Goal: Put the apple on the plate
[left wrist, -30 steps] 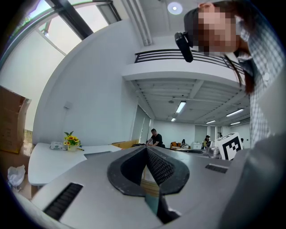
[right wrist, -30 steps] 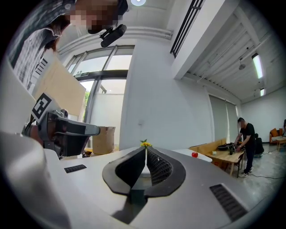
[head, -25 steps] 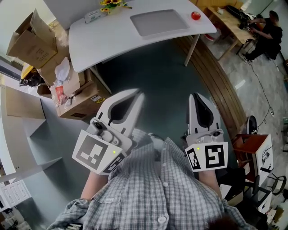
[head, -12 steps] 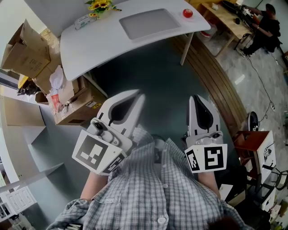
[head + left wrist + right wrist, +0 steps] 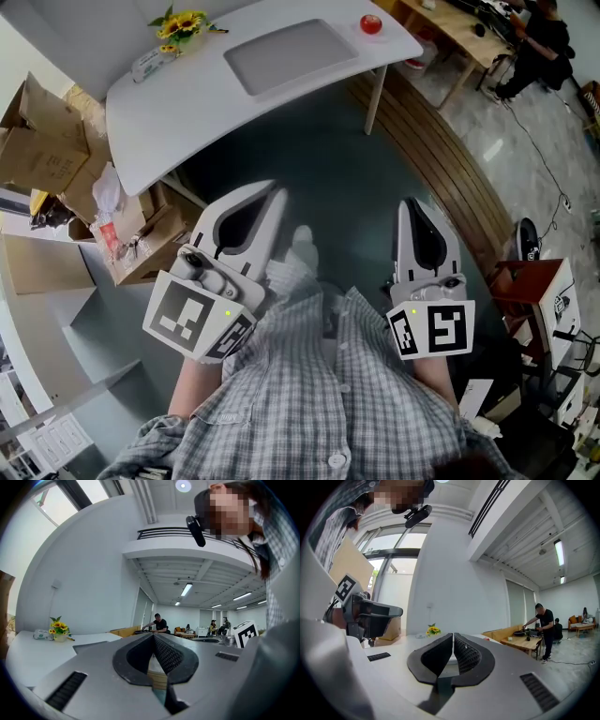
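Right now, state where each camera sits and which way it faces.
Head view: on the person's head, facing steeply down at the white table and the apple; shows left claw, right claw and checked shirt.
Left gripper view: on the left claw, facing across the table towards the sunflowers; shows its shut jaws and the shirt.
Right gripper view: on the right claw, facing the sunflowers too; shows its shut jaws and the left claw.
Shared: all three show the sunflowers.

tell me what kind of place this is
Most likely an open-plan office or lab workspace: a white table with cardboard boxes piled beside it on the floor, a person working at a wooden desk across the room, and strip lights along the ceiling.
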A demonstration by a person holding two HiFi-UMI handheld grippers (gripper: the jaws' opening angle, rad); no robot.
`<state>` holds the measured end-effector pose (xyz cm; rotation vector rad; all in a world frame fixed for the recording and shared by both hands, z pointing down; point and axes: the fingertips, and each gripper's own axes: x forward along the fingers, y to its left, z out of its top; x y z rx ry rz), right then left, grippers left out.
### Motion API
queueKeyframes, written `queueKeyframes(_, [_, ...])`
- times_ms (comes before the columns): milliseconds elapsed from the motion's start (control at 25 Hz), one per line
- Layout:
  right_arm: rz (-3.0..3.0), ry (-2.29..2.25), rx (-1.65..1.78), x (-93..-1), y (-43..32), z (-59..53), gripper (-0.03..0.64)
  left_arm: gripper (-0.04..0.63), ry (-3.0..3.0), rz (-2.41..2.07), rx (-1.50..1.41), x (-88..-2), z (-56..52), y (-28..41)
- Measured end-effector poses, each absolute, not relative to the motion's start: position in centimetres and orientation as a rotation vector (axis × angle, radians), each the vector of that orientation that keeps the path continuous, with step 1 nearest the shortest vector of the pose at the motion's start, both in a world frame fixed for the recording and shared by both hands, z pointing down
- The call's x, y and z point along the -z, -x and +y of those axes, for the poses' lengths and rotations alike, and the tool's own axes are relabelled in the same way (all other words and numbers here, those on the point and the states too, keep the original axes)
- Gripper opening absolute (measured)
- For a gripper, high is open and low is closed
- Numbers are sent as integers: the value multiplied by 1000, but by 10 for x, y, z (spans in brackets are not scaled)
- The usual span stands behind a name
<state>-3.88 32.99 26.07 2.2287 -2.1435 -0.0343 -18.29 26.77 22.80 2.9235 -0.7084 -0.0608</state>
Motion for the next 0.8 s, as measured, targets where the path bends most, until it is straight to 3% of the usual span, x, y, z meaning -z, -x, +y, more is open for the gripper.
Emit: queueKeyframes(800, [-1968, -2308, 57, -245, -28, 214, 26, 9, -2938, -467, 87, -218, 135, 95])
